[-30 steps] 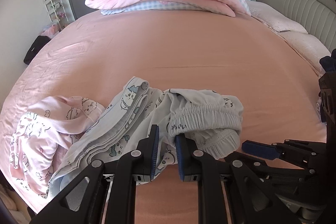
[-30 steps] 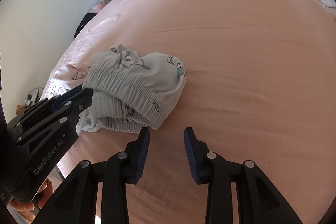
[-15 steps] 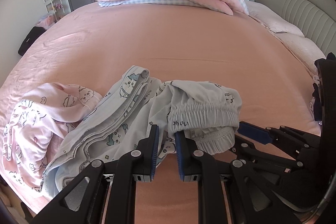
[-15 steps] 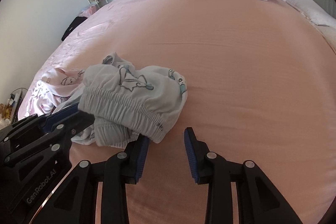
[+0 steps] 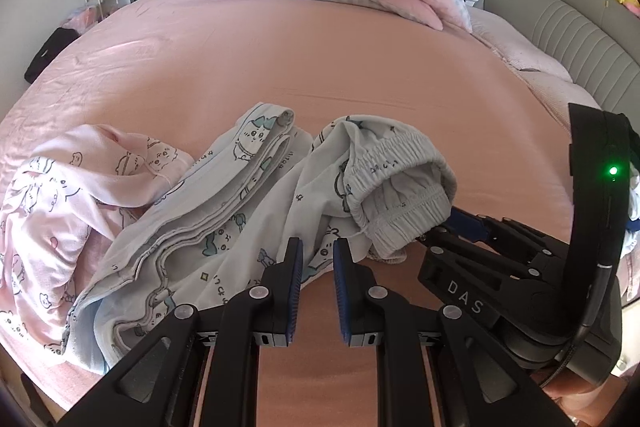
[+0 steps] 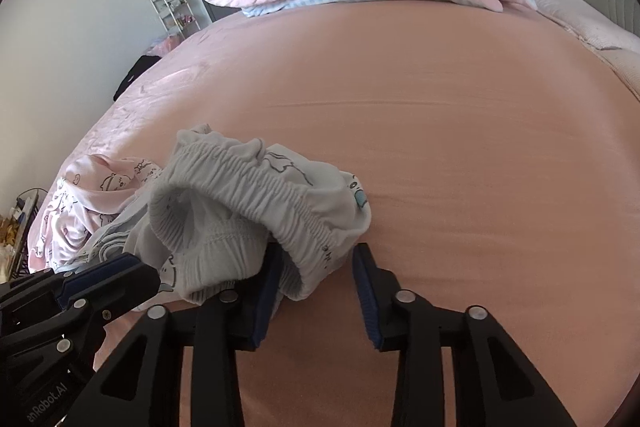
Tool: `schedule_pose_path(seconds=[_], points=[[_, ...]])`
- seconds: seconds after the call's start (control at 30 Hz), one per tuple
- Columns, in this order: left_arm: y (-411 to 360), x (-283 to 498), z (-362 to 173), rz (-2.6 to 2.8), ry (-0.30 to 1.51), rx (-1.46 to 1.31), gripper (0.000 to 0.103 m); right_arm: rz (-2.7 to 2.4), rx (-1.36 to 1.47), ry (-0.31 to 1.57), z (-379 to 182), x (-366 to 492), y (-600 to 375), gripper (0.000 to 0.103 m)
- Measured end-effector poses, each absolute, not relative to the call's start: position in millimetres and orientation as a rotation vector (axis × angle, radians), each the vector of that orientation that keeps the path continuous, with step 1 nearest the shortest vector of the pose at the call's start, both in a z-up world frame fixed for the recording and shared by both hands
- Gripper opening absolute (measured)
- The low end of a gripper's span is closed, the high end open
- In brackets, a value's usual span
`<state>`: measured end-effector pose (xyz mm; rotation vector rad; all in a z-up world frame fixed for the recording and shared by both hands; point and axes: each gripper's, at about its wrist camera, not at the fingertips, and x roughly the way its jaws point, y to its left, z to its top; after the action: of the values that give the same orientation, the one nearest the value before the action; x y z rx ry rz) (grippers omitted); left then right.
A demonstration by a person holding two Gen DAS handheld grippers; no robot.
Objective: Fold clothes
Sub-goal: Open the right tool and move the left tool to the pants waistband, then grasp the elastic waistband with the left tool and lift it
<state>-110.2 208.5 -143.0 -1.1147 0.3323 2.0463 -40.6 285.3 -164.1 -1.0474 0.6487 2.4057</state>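
Soft, limp cotton pants [image 6: 256,211] should bunch easily, so their elastic waistband suits the right hand-held gripper [image 6: 316,267], whose jaws are closing around it, still unpinched.

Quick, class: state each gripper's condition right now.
Left gripper: jaws nearly shut, pinching the pale printed garment.
Right gripper: jaws closing around the grey waistband, not yet gripping it.

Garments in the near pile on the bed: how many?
3: pink printed garment leftmost, pale blue printed garment in the middle, grey elastic-waist shorts rightmost. More may be hidden underneath.
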Motion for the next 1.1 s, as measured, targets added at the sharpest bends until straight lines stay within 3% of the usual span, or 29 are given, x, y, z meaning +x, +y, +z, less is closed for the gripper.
schedule_pose_path(seconds=[0.1,0.3,0.57,1.1], points=[[209,-113,-143,1.999,0.279,-1.135,0.018,2.402,-1.056,0.596,-162,-39,282,0.012],[212,-110,-143,1.985,0.264,-1.131,0.037,2.401,-0.953,0.545,-144,-26,282,0.008],[220,-101,-144,1.959,0.276,-1.134,0.038,2.436,-0.797,0.362,-99,-21,283,0.006],[236,-82,-142,2.016,0.284,-1.094,0.038,2.512,-0.658,0.358,-55,-5,279,0.006]])
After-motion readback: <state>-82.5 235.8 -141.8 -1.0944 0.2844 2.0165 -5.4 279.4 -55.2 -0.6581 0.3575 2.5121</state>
